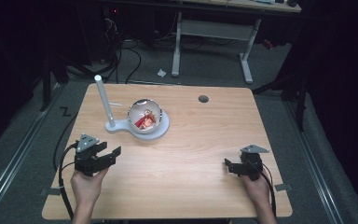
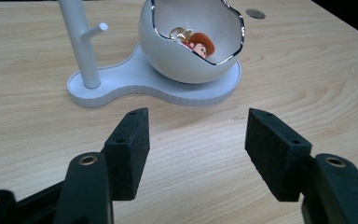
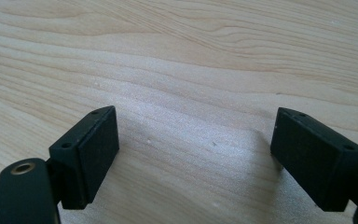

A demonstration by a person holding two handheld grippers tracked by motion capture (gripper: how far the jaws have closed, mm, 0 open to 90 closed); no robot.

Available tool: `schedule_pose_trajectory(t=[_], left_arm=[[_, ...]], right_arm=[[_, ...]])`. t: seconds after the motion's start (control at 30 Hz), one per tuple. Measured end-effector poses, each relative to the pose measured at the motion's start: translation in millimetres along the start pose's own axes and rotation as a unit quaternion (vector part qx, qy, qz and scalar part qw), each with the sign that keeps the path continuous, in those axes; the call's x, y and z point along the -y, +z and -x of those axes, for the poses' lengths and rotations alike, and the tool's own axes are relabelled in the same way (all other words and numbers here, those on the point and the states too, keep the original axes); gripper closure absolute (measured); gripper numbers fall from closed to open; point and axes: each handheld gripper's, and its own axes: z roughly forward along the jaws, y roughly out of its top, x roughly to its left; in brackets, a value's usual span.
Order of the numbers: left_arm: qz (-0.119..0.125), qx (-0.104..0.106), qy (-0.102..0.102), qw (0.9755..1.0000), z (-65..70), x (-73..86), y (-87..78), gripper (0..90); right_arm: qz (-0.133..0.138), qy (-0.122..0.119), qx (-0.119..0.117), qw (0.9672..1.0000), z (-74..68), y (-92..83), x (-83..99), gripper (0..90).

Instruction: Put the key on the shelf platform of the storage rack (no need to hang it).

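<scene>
On the table [image 1: 182,182], the stand [image 1: 121,127] sits toward eleven o'clock from centre. Its post [image 1: 104,100] rises at the stand's nine o'clock end; the bowl [image 1: 144,116] rests on its three o'clock end, a figure [image 1: 145,120] inside. Left gripper [image 1: 114,151] hovers at the bowl's seven o'clock, right gripper [image 1: 227,164] at four o'clock, well apart. A hole [image 1: 203,99] lies at the bowl's two o'clock.

Bright counter, dark room, soft nearby shapes

In the high view light falls from above on the wooden counter [image 1: 182,158], while the floor and the room's edges sink into near black; the picture is slightly soft and grainy. The left gripper view is evenly lit, with a bright glint along the silver rim of the white bowl [image 2: 191,51]. In the right gripper view the jaws throw soft shadows on the wood, and the nearest parts blur.
</scene>
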Motion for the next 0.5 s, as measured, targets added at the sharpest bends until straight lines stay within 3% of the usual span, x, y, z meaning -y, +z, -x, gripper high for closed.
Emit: schedule_pose_trajectory(t=[0.03, 0.17, 0.2, 0.23, 0.37, 0.5], left_arm=[[-0.001, -0.004, -0.009, 1.0000, 1.3, 1.6, 0.1, 40.5], [-0.007, 0.003, 0.000, 1.0000, 0.4, 6.5, 0.6, 40.4], [-0.009, -0.002, -0.009, 0.9999, 1.6, 8.3, 0.7, 40.4], [-0.011, 0.003, 0.001, 0.9999, 0.5, 9.3, 1.4, 40.4], [-0.014, -0.001, -0.008, 0.9999, 2.2, 13.9, 3.1, 40.3], [-0.020, 0.004, -0.004, 0.9998, 2.8, 18.4, 3.8, 40.3]], right_arm=[[0.000, 0.000, 0.000, 1.0000, 0.1, 0.0, 0.0, 15.1], [0.000, 0.000, 0.000, 1.0000, 0.0, 0.0, 0.0, 15.1], [0.000, 0.000, 0.000, 1.0000, 0.0, 0.0, 0.0, 15.1], [0.000, 0.000, 0.000, 1.0000, 0.1, -0.1, 0.0, 15.1], [0.000, 0.000, 0.000, 1.0000, 0.0, 0.0, 0.0, 15.1], [0.000, 0.000, 0.000, 1.0000, 0.0, 0.0, 0.0, 15.1]])
